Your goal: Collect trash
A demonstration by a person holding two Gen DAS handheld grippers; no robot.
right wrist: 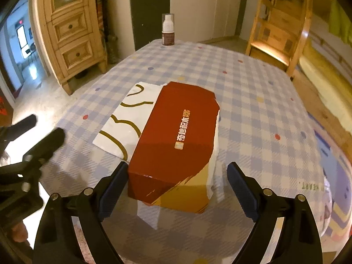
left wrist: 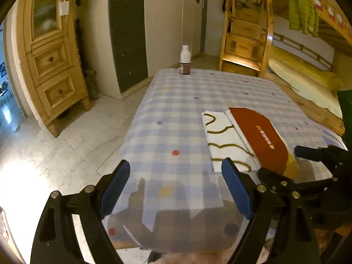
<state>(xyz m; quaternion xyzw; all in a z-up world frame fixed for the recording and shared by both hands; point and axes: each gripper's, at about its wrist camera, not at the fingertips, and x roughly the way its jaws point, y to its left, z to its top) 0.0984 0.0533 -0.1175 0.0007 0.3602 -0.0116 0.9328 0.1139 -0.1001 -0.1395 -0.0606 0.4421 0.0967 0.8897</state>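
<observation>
A red and gold cardboard box [right wrist: 176, 132] lies on a white paper bag with gold lines [right wrist: 125, 121] on the checked tablecloth [right wrist: 253, 99]. My right gripper [right wrist: 178, 165] is open, its jaws standing either side of the box's near end without squeezing it. In the left wrist view the box [left wrist: 261, 136] and bag [left wrist: 222, 136] lie to the right. My left gripper [left wrist: 176, 162] hangs open over bare cloth left of the bag, with nothing between its fingers. A small white-capped bottle [left wrist: 184, 62] [right wrist: 168, 32] stands at the table's far edge.
A wooden cabinet [left wrist: 52, 66] stands left of the table across pale floor tiles. Wooden bunk-bed stairs [left wrist: 244, 35] and a green jacket [left wrist: 302, 11] are at the back right. The other gripper shows at each view's side [left wrist: 308, 154] [right wrist: 44, 136].
</observation>
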